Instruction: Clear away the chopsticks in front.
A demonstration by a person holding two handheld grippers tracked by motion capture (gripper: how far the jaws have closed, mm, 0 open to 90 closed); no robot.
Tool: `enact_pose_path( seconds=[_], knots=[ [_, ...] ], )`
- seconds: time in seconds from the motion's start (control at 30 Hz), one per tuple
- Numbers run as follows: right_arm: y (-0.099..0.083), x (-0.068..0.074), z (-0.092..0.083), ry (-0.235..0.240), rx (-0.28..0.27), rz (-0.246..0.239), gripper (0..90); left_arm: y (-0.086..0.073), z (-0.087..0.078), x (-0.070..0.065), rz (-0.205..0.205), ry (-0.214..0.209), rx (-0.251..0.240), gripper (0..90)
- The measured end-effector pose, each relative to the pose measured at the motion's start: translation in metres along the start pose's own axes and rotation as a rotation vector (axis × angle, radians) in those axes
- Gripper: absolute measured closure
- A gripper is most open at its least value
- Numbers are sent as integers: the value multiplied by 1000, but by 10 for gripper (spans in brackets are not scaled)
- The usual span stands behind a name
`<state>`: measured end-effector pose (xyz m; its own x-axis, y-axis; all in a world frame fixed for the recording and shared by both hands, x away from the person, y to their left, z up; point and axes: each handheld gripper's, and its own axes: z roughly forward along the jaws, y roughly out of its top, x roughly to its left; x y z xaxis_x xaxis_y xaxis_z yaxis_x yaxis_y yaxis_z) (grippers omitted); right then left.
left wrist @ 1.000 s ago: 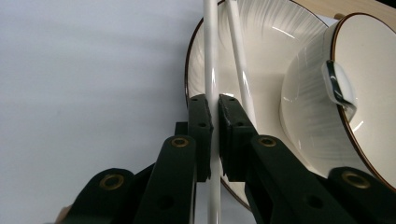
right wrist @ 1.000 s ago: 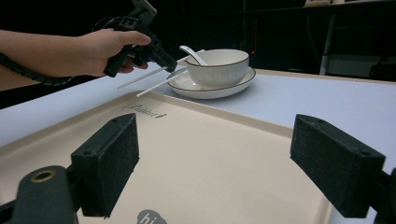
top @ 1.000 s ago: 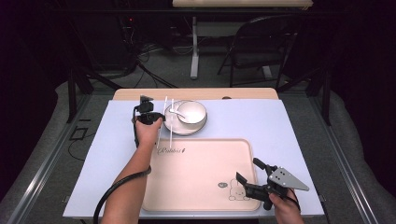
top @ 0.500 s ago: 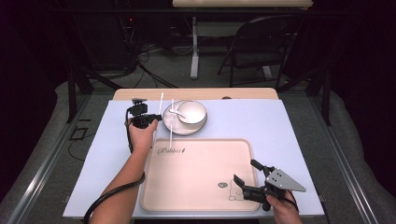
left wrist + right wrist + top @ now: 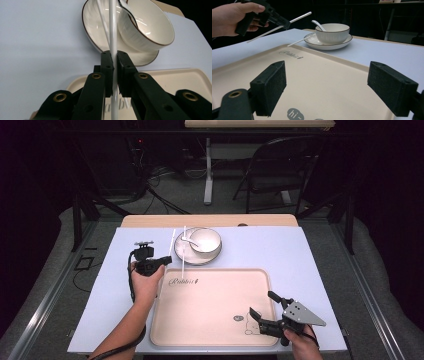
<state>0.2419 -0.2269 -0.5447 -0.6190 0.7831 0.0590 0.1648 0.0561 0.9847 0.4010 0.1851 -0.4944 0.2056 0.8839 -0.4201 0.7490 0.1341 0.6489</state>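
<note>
A: Status on your left tool (image 5: 167, 259)?

B: Clamped on a white chopstick (image 5: 113, 37), pads tight on both sides of it. I hold it w/ the stick off the surface (image 5: 300, 255), tilted, just left of the tray's (image 5: 210, 320) far left corner.

A: 2nd chopstick?

B: Other chopstick (image 5: 184, 251) leans on the plate (image 5: 187, 255), lower end down by the tray's far edge. Plate sits near the far edge of the surface, approx. mid-left, w/ the bowl (image 5: 205, 240) on it and a spoon (image 5: 189, 240) in the bowl.

A: Right tool?

B: My right tool (image 5: 263, 309) is wide open, nothing betw. the pads, over the tray's near right corner, by the small printed "hi" mark (image 5: 295, 114).

A: Tray position?

B: Near edge of the surface, centre; plate just beyond its far edge.
</note>
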Motion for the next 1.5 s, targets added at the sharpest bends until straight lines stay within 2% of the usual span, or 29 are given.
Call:
enact_pose_path(
  seconds=[0.1, 0.17, 0.23, 0.27, 0.4, 0.43, 0.53, 0.6, 0.67, 0.87, 0.93, 1.37, 1.5],
  knots=[
    [0, 1, 1, 2, 3, -5, 147, -13, -9, 3, -20, -10, -11, 845],
    [0, 1, 1, 3, 6, -1, 147, -18, -12, 3, -13, -4, -15, 845],
    [-1, 1, 1, 2, 7, -2, 147, -31, -19, 3, 20, 21, -29, 845],
    [-1, 1, 1, 1, 8, -1, 147, -37, -21, 2, 24, 25, -36, 845],
    [-1, 1, 1, 2, 8, -2, 147, -53, -28, 3, 18, 33, -44, 845],
    [-1, 1, 1, 3, 9, -2, 147, -61, -30, 2, 13, 44, -52, 845],
    [-1, 1, 1, 5, 11, -4, 147, -74, -32, -2, 44, 74, -53, 845],
    [-1, 2, 1, 5, 10, -6, 147, -78, -33, -3, 39, 80, -56, 845],
    [-1, 2, 1, 6, 10, -6, 147, -87, -33, -6, 34, 105, -56, 845],
    [0, 2, 0, 7, 10, -8, 147, -101, -28, -7, 13, 149, -34, 845],
    [0, 2, 0, 7, 10, -9, 147, -105, -27, -8, 16, 171, -27, 845],
    [0, 2, 0, 9, 13, -6, 147, -114, -18, -13, 94, 273, 35, 843],
    [0, 2, 0, 9, 12, -4, 147, -114, -17, -13, 86, 274, 39, 843]
  ],
)
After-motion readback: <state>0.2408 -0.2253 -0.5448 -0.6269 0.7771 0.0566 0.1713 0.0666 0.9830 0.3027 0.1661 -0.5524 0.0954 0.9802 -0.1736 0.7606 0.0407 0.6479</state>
